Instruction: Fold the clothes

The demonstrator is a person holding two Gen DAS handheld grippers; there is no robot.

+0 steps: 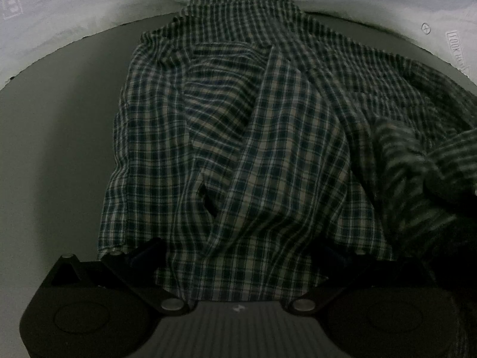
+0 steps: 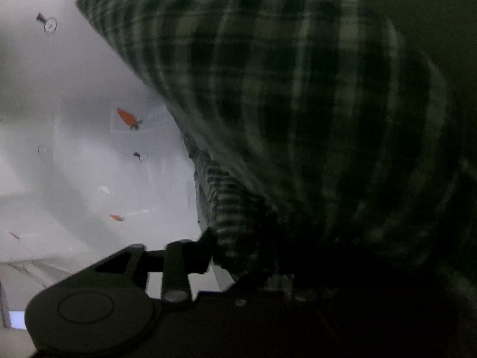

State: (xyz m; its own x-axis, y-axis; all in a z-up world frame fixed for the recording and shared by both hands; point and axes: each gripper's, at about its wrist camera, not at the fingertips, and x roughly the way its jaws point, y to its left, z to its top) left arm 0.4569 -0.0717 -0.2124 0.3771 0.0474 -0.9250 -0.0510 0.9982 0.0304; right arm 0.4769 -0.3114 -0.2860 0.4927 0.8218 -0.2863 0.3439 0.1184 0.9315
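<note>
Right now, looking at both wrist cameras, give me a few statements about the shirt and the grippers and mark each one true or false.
1. The shirt is plaid. True.
2. The shirt lies neatly folded into a square. False: it is spread out and rumpled on the table.
3. Cloth covers much of the right wrist view. True: the shirt hangs close before that camera.
4. The left gripper hangs clear of the shirt. False: fabric lies between its fingers.
5. The table is bright red. False: it is pale.
</note>
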